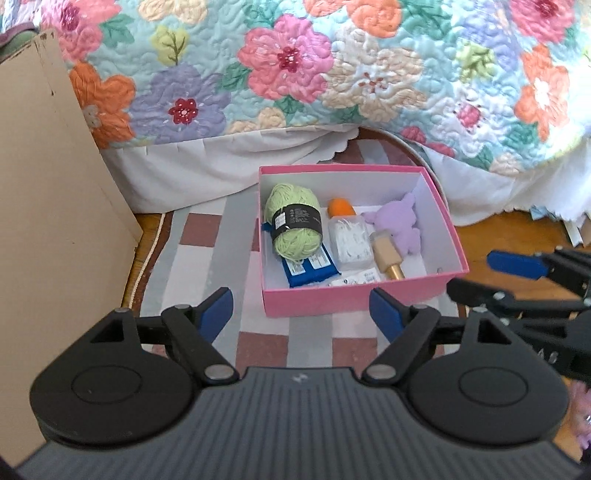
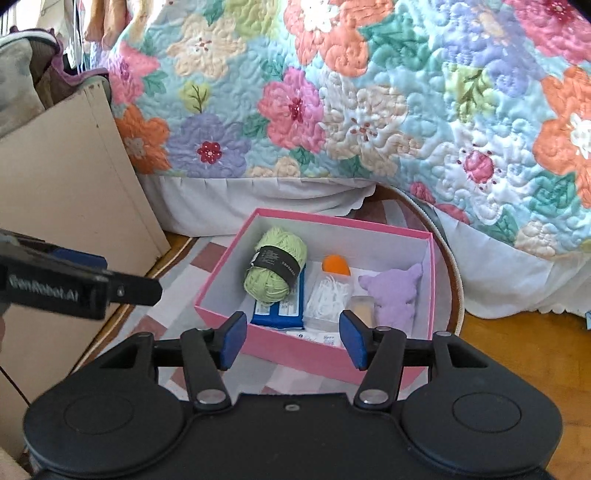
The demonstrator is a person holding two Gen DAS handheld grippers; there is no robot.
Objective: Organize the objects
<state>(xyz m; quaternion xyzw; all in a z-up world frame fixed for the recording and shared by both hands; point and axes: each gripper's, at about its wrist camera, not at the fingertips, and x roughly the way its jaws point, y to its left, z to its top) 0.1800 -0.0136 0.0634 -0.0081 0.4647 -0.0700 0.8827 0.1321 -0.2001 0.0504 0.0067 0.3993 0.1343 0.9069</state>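
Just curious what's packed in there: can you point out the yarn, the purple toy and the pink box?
yarn (image 1: 293, 221), left wrist view, black label band.
purple toy (image 2: 393, 295), right wrist view, body.
pink box (image 1: 354, 299), left wrist view, near outer wall.

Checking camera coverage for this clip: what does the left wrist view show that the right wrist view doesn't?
Left only: the gold cap on the beige bottle, and the right gripper from the side.

Right only: hanging clothes at top left, and the left gripper's side with its lettering.

Both: the pink box holding green yarn, a blue packet, a clear case and a purple plush, with each view's own gripper open: left gripper, right gripper.
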